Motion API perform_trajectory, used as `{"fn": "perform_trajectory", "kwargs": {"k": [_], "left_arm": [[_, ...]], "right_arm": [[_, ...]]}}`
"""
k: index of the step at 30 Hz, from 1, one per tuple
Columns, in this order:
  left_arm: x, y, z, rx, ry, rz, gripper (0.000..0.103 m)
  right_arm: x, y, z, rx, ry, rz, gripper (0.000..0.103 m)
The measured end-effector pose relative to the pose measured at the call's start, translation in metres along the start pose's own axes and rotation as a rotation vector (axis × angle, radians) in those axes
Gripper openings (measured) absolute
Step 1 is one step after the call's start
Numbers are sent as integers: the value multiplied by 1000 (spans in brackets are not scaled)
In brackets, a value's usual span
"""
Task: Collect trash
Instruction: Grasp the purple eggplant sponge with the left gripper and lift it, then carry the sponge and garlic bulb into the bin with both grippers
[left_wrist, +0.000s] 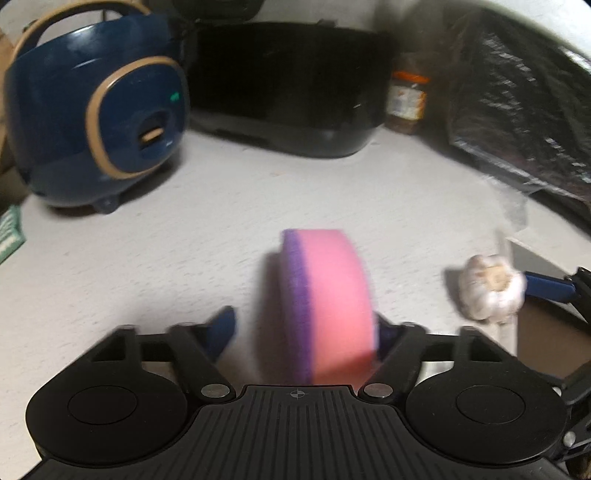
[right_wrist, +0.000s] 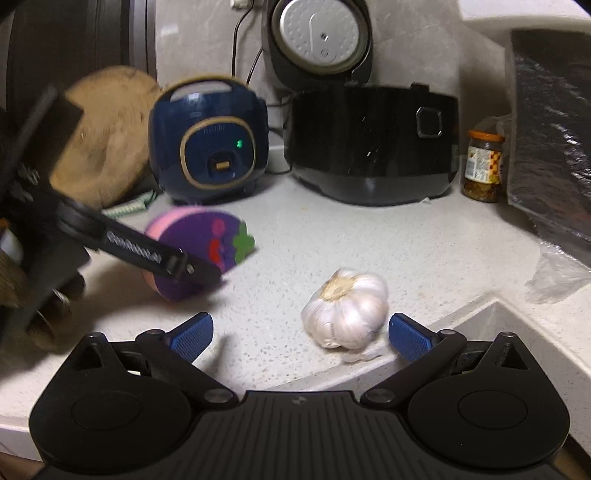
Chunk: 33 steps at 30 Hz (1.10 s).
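Observation:
A pink sponge with a purple face (left_wrist: 328, 295) stands on edge on the pale counter (left_wrist: 184, 251). It sits between the fingers of my left gripper (left_wrist: 310, 328). The right finger touches its pink side, and a gap shows on the purple side, so the gripper is open. The right wrist view shows the same sponge (right_wrist: 207, 236) with a left gripper finger (right_wrist: 177, 264) across its face. A garlic bulb (right_wrist: 345, 308) lies between the open fingers of my right gripper (right_wrist: 299, 332), nearer the right pad. In the left wrist view the garlic (left_wrist: 493, 286) is at the right.
A navy rice cooker (right_wrist: 210, 147) and a black cooker (right_wrist: 373, 144) stand at the back. A jar (right_wrist: 484, 166) and a dark wrapped bundle (right_wrist: 554, 129) fill the right corner. A round wooden board (right_wrist: 107, 136) leans at the left. The sink edge (right_wrist: 517, 332) drops away at the right.

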<state>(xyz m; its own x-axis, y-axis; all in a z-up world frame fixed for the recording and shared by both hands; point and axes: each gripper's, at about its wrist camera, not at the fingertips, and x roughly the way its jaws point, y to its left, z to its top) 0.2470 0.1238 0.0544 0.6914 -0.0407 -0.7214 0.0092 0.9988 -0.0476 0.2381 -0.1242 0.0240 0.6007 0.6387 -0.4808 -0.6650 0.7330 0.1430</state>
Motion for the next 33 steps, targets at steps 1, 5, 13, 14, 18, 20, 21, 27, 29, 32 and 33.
{"fn": "perform_trajectory", "kwargs": {"k": [1, 5, 13, 14, 18, 20, 21, 27, 29, 32, 33], "left_arm": [[-2, -3, 0, 12, -14, -18, 35], [-11, -17, -1, 91, -54, -55, 36], [-41, -41, -11, 169, -138, 50, 36], [-43, -41, -11, 170, -135, 43, 36], [-50, -45, -16, 167, -121, 18, 36], [-56, -49, -19, 171, -124, 15, 36], [-58, -51, -21, 170, -126, 11, 36], [-89, -74, -38, 159, -166, -43, 36], [-102, -85, -48, 134, -185, -87, 36], [-119, -109, -72, 110, -205, -185, 36], [-122, -117, -81, 107, -205, -218, 36]], "right_arm": [[-3, -2, 0, -2, -12, -3, 102], [-6, -10, -1, 19, -39, -20, 102], [19, -4, -3, 21, -24, -44, 93], [23, -4, -4, 21, -18, -47, 91], [28, -3, -3, 28, 1, -48, 79], [27, -3, -1, 29, 12, -65, 61], [26, -3, 1, 28, 21, -71, 51], [-12, -4, -4, 59, 6, -10, 51], [-34, -5, -11, 69, -20, -5, 51], [-71, -10, -28, 89, -65, 6, 51], [-82, -12, -35, 91, -78, -3, 51]]}}
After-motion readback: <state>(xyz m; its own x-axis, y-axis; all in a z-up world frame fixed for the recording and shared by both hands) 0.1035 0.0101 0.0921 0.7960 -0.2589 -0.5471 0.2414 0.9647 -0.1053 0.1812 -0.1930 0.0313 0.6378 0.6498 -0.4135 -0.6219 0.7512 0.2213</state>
